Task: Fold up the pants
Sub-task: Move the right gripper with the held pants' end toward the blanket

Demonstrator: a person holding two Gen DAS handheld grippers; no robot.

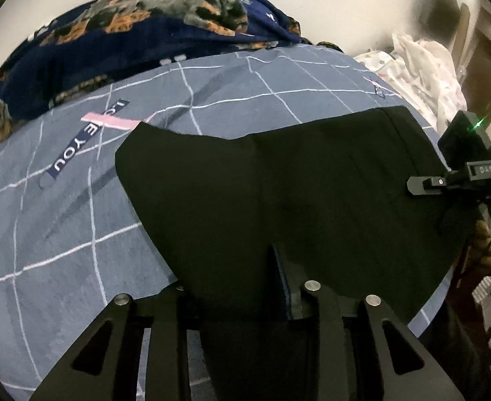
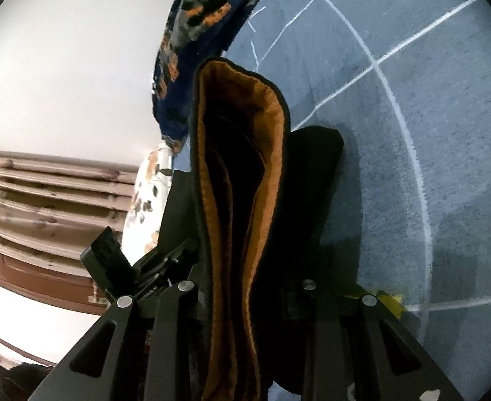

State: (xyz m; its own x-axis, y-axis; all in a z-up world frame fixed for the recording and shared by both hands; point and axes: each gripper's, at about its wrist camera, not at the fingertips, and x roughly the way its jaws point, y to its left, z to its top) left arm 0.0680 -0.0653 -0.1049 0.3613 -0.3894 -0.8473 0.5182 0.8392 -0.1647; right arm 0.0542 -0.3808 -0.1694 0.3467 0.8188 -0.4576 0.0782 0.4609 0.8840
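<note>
Two grippers clamp pants (image 1: 279,193): left (image 1: 242,287), right (image 2: 245,287) | pants half-lifted over bed (image 1: 61,234), orange lining (image 2: 269,140) showing | risk: thin bite slips, fabric drops | risk: uneven hand travel skews fold | risk: hem drags sheet.

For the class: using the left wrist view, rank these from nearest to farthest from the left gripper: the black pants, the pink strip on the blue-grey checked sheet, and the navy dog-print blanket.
1. Black pants: clamped in the left gripper, directly ahead.
2. Pink strip: ahead-left, on the checked sheet.
3. Navy dog-print blanket: bunched at the sheet's far edge.
</note>
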